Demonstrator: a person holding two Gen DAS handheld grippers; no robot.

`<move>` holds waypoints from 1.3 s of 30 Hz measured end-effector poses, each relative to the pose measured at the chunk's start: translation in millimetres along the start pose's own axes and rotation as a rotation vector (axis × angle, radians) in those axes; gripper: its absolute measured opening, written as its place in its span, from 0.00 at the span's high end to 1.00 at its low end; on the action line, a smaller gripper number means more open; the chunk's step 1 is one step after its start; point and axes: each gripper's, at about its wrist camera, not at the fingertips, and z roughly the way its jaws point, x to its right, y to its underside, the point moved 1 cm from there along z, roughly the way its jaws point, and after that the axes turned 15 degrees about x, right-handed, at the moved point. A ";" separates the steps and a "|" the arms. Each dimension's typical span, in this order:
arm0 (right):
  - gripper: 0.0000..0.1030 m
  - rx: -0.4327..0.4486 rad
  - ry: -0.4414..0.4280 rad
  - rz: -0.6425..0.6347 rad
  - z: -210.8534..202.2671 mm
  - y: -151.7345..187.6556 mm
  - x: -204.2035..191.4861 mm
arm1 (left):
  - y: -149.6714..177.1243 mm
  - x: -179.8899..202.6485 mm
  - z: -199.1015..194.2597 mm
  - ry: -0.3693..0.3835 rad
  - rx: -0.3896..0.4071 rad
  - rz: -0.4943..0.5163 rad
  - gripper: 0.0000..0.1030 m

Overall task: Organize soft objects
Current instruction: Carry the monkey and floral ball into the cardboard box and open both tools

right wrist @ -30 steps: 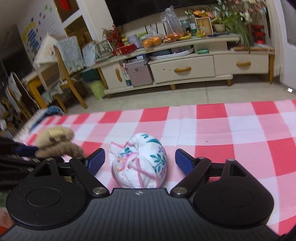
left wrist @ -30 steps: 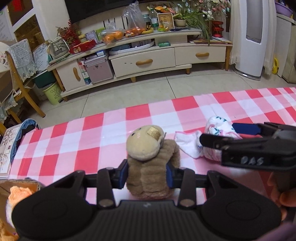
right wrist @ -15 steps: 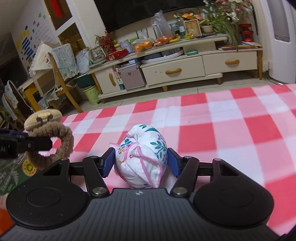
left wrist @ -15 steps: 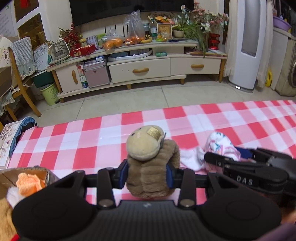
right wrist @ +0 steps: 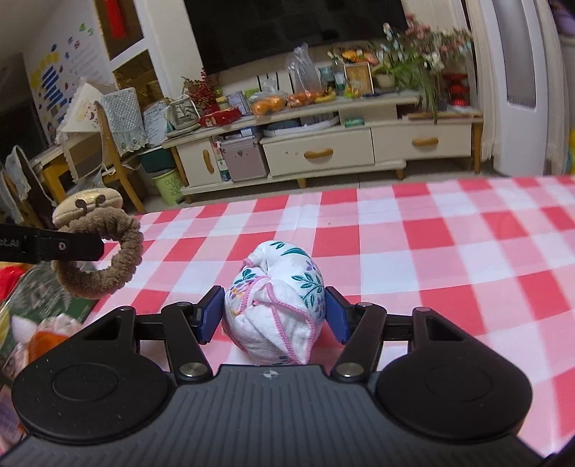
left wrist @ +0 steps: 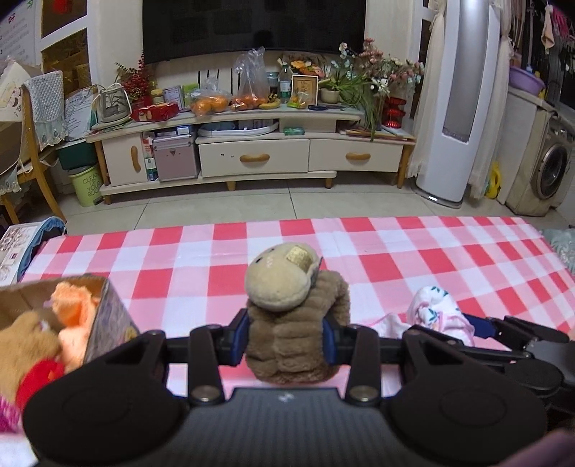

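Behind everything runs a living room: a dark television (left wrist: 253, 27) fills the upper middle of the left wrist view, and under it a long cream cabinet (left wrist: 251, 143) carries bags of oranges, a framed picture and potted flowers. A tall white floor fan unit (left wrist: 454, 97) stands at the upper right, with a washing machine (left wrist: 551, 169) beyond it at the right edge. A wooden chair (left wrist: 34, 136) draped in lace sits at the left.

Across the middle of both views lies the bench, covered by a red, pink and white checked cloth (left wrist: 413, 258). At the lower left of the left wrist view an open cardboard box (left wrist: 107, 316) holds plush pieces in orange, brown and red; its contents are blurred.

The left gripper (left wrist: 285, 337) fills the bottom of its own view, its blue-padded jaws clamped on a brown furry ring toy (left wrist: 298, 341) topped by a beige padded head. In the right wrist view the same toy hangs at the left edge, clear of the cloth.

The right gripper (right wrist: 271, 314) has just been closing its jaws, and they are now clamped on either side of a white bundled cloth (right wrist: 276, 305) printed with teal leaves and edged in pink. That bundle sits in the lower centre of the right wrist view, and shows at the lower right of the left wrist view.
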 end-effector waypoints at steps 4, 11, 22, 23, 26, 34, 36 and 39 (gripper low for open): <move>0.28 0.015 -0.001 -0.033 -25.2 -5.2 -11.9 | 8.7 -2.4 -22.4 0.001 0.009 -0.009 0.62; 0.28 0.020 -0.002 -0.064 -60.6 -8.8 -30.7 | 22.5 -10.0 -52.8 -0.007 0.023 -0.029 0.62; 0.28 0.006 -0.014 -0.087 -99.4 -5.1 -62.3 | 33.2 -22.2 -90.5 -0.040 0.073 -0.046 0.62; 0.28 0.008 -0.019 -0.084 -102.0 -5.8 -64.9 | 34.3 -24.3 -93.1 -0.044 0.079 -0.047 0.62; 0.28 0.015 -0.034 -0.080 -109.0 -7.8 -74.3 | 37.6 -31.8 -101.2 -0.059 0.092 -0.046 0.62; 0.28 0.033 -0.082 -0.105 -118.0 -15.5 -106.4 | 37.2 -55.4 -119.5 -0.098 0.137 -0.054 0.62; 0.28 0.036 -0.095 -0.111 -118.7 -18.1 -114.6 | 35.5 -61.7 -123.0 -0.101 0.148 -0.068 0.62; 0.28 0.043 -0.117 -0.112 -119.2 -22.2 -126.0 | 32.4 -69.9 -128.7 -0.112 0.169 -0.068 0.62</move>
